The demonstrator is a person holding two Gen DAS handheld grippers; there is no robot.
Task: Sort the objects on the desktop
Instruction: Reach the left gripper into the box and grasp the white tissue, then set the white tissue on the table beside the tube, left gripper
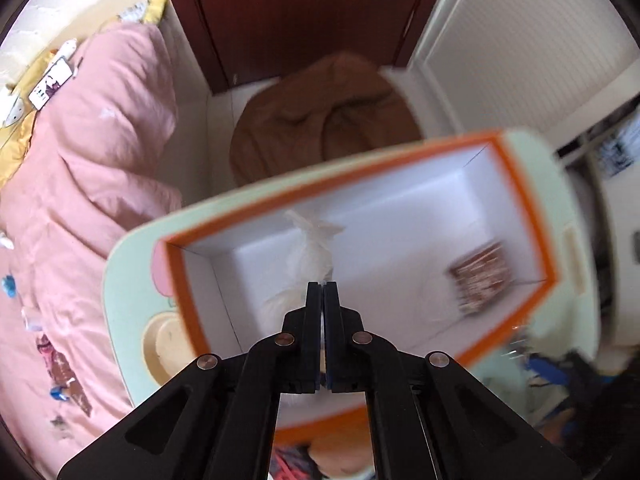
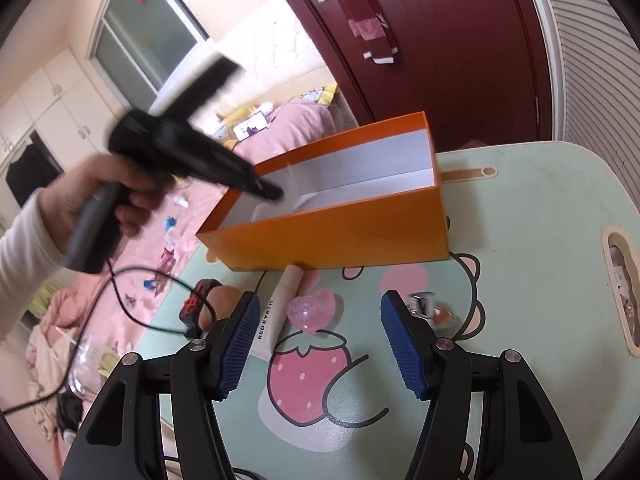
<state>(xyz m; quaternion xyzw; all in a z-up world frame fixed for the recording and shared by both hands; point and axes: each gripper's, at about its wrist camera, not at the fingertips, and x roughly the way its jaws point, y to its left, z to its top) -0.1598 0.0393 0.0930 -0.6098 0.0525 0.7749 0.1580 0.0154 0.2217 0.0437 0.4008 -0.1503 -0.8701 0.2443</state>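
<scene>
An orange box (image 1: 516,184) with a white inside stands on the mint-green cartoon table (image 1: 128,280). My left gripper (image 1: 322,286) points down into it with its jaws shut. A white fluffy thing (image 1: 310,248) lies just past the tips; I cannot tell whether it is pinched. A brown patterned item (image 1: 480,276) lies at the box's right end. In the right wrist view a hand holds the left gripper (image 2: 276,194) over the orange box (image 2: 332,232). My right gripper (image 2: 320,304) is open above a pink heart (image 2: 310,312), next to a cream tube (image 2: 276,312) and a small bottle (image 2: 434,312).
A red-and-black band (image 2: 198,300) sits on a brown round thing (image 2: 224,300) at the table's left edge, with a black cable (image 2: 132,312) trailing off it. Pink bedding (image 1: 100,160), a brown cushion (image 1: 320,120) and a dark red door (image 2: 440,60) lie beyond. The table (image 2: 540,200) has a handle slot (image 2: 620,280) at right.
</scene>
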